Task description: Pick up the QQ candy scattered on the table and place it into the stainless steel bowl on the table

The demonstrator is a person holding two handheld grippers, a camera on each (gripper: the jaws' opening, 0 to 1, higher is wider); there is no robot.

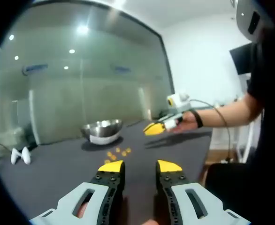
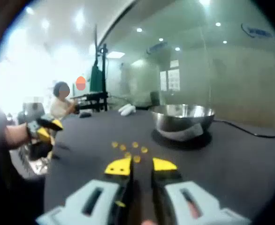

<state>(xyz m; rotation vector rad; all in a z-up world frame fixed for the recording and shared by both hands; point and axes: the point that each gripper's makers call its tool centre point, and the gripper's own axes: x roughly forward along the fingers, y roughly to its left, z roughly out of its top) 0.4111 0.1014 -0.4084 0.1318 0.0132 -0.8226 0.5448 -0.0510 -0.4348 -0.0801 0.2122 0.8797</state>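
Candies [image 1: 118, 153] just beyond left tongs [image 1: 140, 167]

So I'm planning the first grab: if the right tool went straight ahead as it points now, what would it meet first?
Probably the orange candies scattered on the dark table just past the right tool; the steel bowl sits farther on, off to one side. Depth is hard to judge.

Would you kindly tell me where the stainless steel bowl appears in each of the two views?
Left gripper view: the stainless steel bowl sits left of centre, beyond the candies on the dark table.
Right gripper view: the bowl sits right of centre, beyond the candies.
Shared landmark: the small candy cluster lying just ahead of each claw.
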